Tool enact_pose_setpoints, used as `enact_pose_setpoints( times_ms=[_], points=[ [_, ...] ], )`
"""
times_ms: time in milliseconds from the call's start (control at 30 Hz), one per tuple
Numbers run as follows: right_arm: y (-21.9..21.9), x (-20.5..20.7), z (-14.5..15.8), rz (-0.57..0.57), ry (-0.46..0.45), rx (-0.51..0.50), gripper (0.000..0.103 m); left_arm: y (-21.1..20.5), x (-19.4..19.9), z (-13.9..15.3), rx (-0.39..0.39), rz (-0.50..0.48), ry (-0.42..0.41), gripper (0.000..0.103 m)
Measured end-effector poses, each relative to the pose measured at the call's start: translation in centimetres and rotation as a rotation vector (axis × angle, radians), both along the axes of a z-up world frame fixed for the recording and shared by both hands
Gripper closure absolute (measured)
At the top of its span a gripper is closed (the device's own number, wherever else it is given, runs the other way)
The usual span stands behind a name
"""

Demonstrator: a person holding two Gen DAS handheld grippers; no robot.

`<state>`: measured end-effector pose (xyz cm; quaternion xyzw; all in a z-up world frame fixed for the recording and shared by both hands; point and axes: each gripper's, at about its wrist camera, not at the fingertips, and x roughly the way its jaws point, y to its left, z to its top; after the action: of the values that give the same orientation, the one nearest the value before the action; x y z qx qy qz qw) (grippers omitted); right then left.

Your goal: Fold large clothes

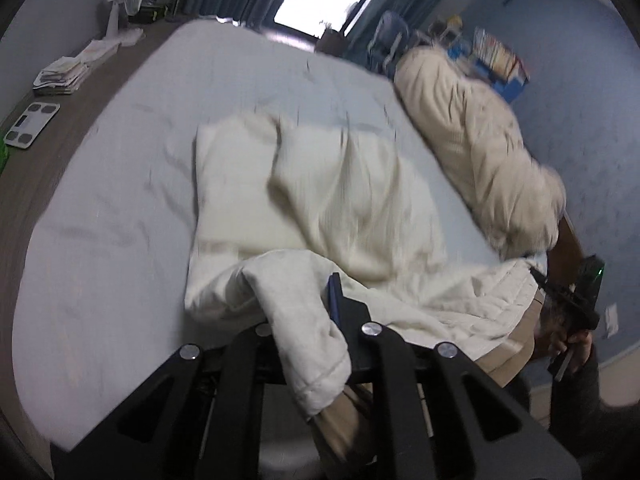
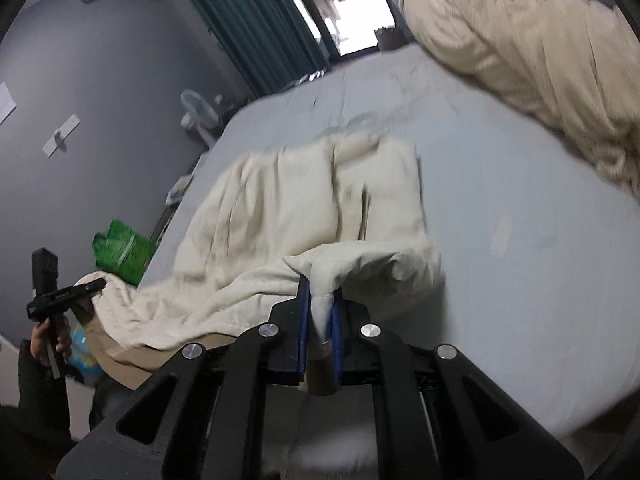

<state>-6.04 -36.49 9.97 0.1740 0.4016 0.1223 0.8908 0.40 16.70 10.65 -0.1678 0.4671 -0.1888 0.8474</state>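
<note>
**Bed with cream bedding on a pale sheet**

A wide bed covered by a pale grey-blue fitted sheet fills the room. A cream quilted cover lies rumpled across the sheet's near middle, its near edge lifted off the bed. At the far right, a bulkier beige duvet sits heaped along the bed's edge. The left part of the sheet is bare and lightly wrinkled.
</note>
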Motion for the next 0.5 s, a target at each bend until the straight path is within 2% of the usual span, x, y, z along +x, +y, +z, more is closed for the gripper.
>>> enact_pose_setpoints(
  times_ms=[133, 233, 400, 500],
  points=[
    [-0.2, 6.3, 1.1, -0.055, -0.02, 0.004, 0.094, 0.8, 6.1, 1.5, -0.045, 0.044, -0.017, 0.094],
    [-0.4, 11.7, 0.1, -0.107, 0.003, 0.009, 0.094, 0.5, 11.6, 0.8, -0.047, 0.083, 0.006, 0.094],
    [-0.5, 19.0, -2.9, -0.192, 0.047, 0.021, 0.094, -1.0, 19.8, -2.2, 0.049, 0.123, 0.068, 0.094],
    [-0.2, 22.1, -5.4, -0.227, 0.082, 0.021, 0.094, -1.1, 23.3, -5.3, 0.043, 0.141, 0.135, 0.093]
  ],
)
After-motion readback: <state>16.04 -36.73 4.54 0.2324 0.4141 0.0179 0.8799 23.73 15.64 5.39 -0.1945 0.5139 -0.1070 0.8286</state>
